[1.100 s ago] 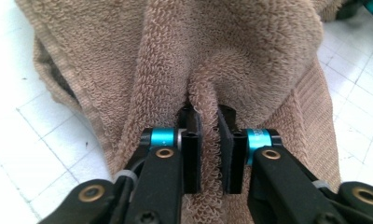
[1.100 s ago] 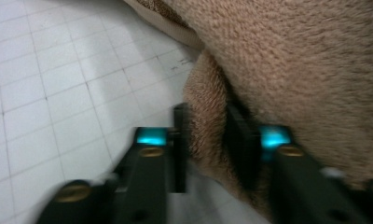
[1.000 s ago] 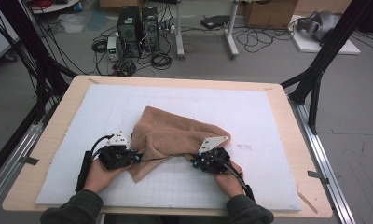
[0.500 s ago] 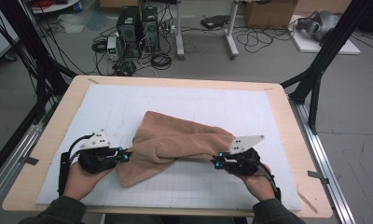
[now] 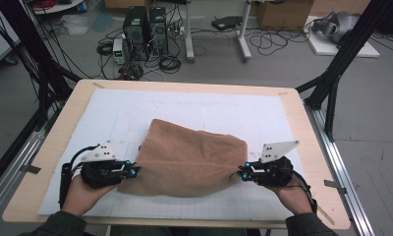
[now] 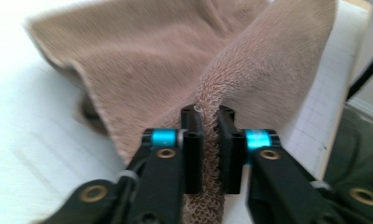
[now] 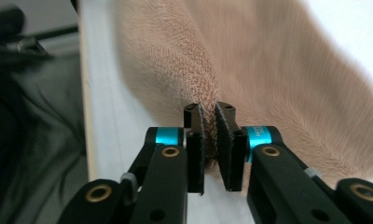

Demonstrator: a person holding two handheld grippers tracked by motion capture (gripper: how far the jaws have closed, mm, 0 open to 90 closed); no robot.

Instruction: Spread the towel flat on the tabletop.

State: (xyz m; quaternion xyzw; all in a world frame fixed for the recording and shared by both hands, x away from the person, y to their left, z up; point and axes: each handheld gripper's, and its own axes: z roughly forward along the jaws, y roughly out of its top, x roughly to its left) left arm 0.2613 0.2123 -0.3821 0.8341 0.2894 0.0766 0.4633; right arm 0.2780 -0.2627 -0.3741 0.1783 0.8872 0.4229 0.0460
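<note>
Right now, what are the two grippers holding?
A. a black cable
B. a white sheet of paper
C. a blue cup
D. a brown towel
D. The left gripper and the right gripper each pinch an opposite edge of the brown towel, which is stretched between them over the white mat; the gripper views show terry cloth between the jaws.

Left tongs (image 5: 135, 170), right tongs (image 5: 241, 172) level, facing inward, jaws just easing apart.

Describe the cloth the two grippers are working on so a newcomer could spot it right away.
Start at the wooden table with the white gridded mat on top. Near the mat's front edge lies a tan terry towel, stretched between the left gripper and the right gripper. It is the mat's one soft, fuzzy brown thing.
</note>
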